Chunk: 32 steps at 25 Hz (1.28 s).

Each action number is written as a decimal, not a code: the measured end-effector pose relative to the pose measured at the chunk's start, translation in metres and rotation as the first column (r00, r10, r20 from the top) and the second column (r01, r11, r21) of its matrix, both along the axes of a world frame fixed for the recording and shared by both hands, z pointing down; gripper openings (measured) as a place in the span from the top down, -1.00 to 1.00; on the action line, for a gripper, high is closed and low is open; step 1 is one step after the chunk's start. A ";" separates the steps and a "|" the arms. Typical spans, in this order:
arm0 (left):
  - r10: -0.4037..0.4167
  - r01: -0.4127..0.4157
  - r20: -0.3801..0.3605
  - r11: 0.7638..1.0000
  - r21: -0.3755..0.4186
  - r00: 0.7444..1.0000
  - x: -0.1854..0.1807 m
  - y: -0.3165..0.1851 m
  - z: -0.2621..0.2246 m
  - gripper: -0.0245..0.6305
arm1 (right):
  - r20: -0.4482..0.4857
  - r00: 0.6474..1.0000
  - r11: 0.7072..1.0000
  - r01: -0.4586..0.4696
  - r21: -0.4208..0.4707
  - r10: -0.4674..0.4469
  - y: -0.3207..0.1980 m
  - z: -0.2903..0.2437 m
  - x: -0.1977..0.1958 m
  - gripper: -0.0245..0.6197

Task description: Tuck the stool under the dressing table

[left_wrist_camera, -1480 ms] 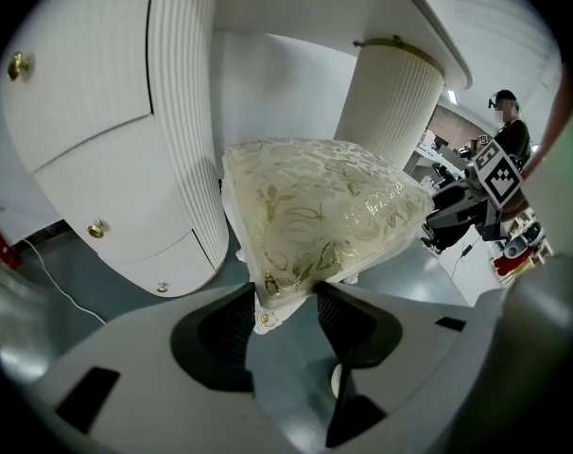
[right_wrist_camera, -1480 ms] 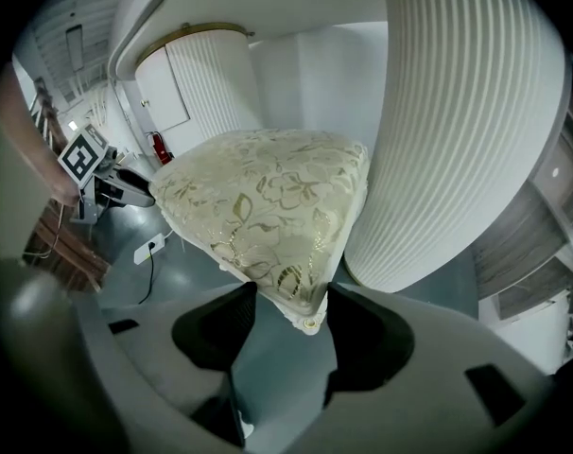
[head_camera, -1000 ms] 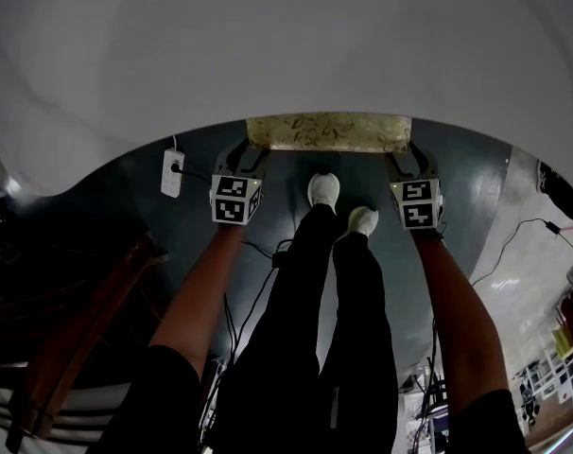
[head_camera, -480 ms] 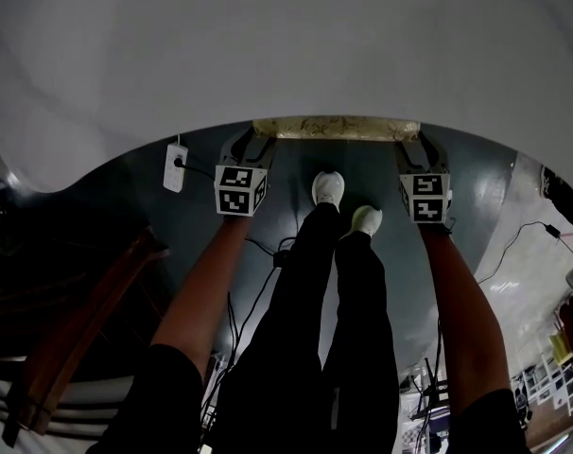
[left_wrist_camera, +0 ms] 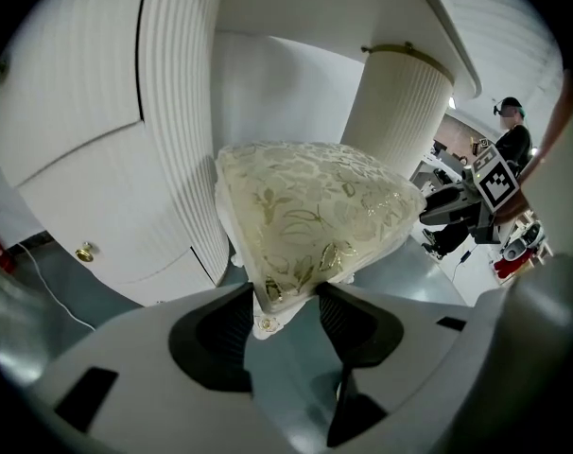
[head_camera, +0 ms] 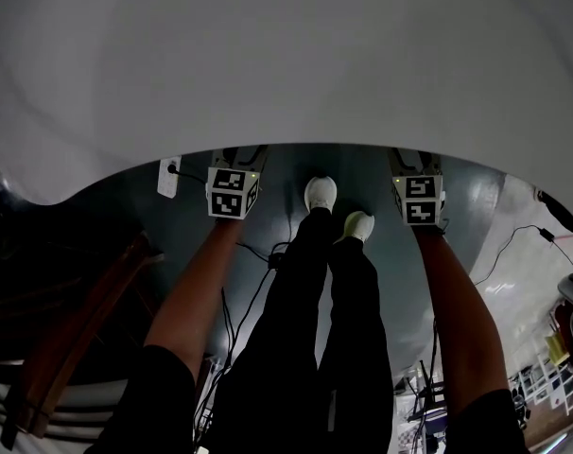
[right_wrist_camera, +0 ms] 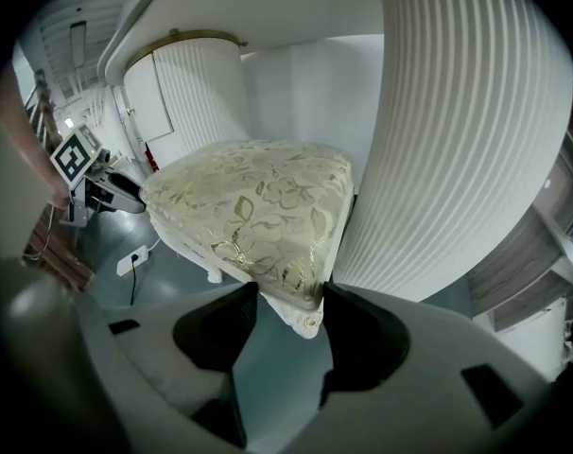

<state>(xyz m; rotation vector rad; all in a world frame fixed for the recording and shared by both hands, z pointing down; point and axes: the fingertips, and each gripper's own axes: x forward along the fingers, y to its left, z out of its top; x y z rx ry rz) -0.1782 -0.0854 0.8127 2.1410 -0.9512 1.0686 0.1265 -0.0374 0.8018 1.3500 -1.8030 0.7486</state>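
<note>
The stool's cream, gold-leaf cushion [left_wrist_camera: 315, 211] [right_wrist_camera: 258, 201] sits between the dressing table's fluted white pedestals [left_wrist_camera: 182, 112] [right_wrist_camera: 466, 130], below the tabletop. From the head view the white tabletop [head_camera: 286, 55] hides the stool entirely. My left gripper [left_wrist_camera: 285, 301] is shut on the cushion's near left corner, and my right gripper [right_wrist_camera: 289, 301] is shut on the near right corner. In the head view only the marker cubes of the left gripper [head_camera: 232, 192] and right gripper [head_camera: 419, 200] show at the table's edge; their jaws are under it.
A white power strip [head_camera: 168, 176] lies on the grey floor at left, with cables [head_camera: 258, 291] trailing back. The person's white shoes [head_camera: 321, 194] stand between the grippers. A wooden frame [head_camera: 78, 339] leans at the far left. A drawer knob [left_wrist_camera: 83, 253] shows on the left cabinet.
Both grippers have pushed forward with the stool. The cushion's strip, seen earlier at the table's edge, is now hidden under the tabletop.
</note>
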 end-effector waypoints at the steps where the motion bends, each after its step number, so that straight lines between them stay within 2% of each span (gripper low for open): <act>1: 0.009 -0.009 0.004 1.000 0.001 1.000 0.001 -0.001 0.000 0.26 | 0.004 1.000 1.000 -0.001 0.008 0.001 0.000 0.000 0.001 0.22; 8: 0.078 -0.079 0.023 0.997 0.005 0.997 0.003 -0.005 -0.002 0.24 | 0.001 0.999 0.999 -0.053 0.009 0.053 0.001 -0.001 0.001 0.22; 13: 0.115 -0.115 0.016 0.993 0.015 0.993 0.005 -0.006 -0.005 0.21 | 0.004 0.999 0.999 -0.036 0.003 0.036 0.001 -0.003 0.003 0.22; 20: 0.073 -0.075 0.044 0.996 0.043 0.996 0.003 -0.005 -0.003 0.23 | 0.003 1.000 1.000 -0.002 -0.006 0.002 -0.001 -0.002 0.004 0.22; 22: 0.047 -0.050 0.047 0.997 0.055 0.998 0.004 0.001 -0.005 0.26 | -0.013 1.000 1.000 -0.019 -0.018 0.019 0.004 -0.005 0.002 0.22; 25: -0.018 0.017 0.020 0.999 0.038 1.000 0.006 0.018 -0.011 0.25 | -0.042 0.999 1.000 0.013 -0.015 -0.013 0.016 -0.015 -0.006 0.22; 28: -0.118 0.119 -0.029 0.993 0.013 0.993 0.005 0.041 -0.028 0.25 | -0.006 1.000 1.000 0.011 0.002 -0.011 0.030 -0.036 -0.011 0.22; 32: -0.216 0.220 -0.097 0.975 0.031 0.972 0.009 0.073 -0.069 0.25 | 0.056 0.998 0.997 -0.033 0.075 0.029 0.040 -0.090 -0.016 0.22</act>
